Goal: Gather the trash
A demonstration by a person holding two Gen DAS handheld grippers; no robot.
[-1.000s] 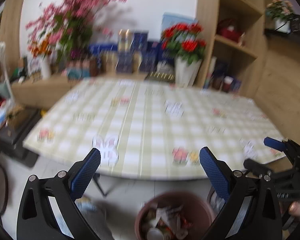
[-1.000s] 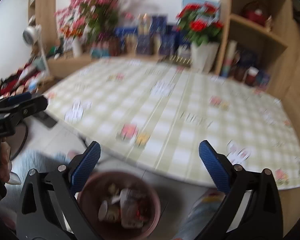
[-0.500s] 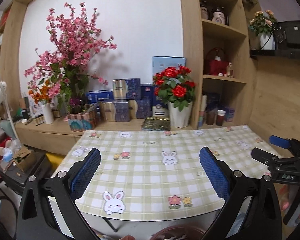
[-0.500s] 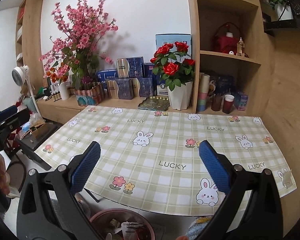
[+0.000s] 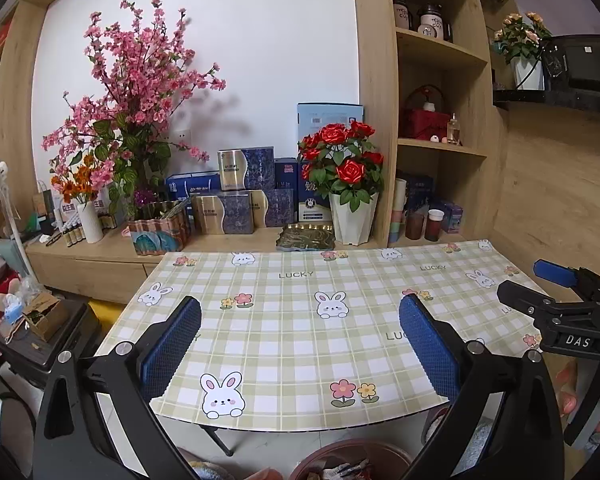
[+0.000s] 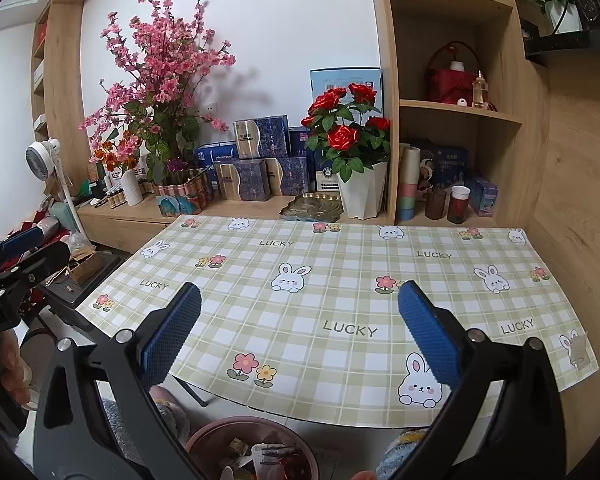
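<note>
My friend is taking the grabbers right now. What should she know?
Left gripper: open, holding nothing.
Right gripper: open, holding nothing.
Both are held above the near edge of the checked tablecloth.
The trash bin sits on the floor below that edge, with wrappers already in it.
No trash shows on the tablecloth, so that part looks done.
Left: look for any scraps out of view, maybe on the floor.

Green-checked tablecloth (image 6: 340, 292) (bunnies, flowers); red roses (image 6: 342, 136).
</note>
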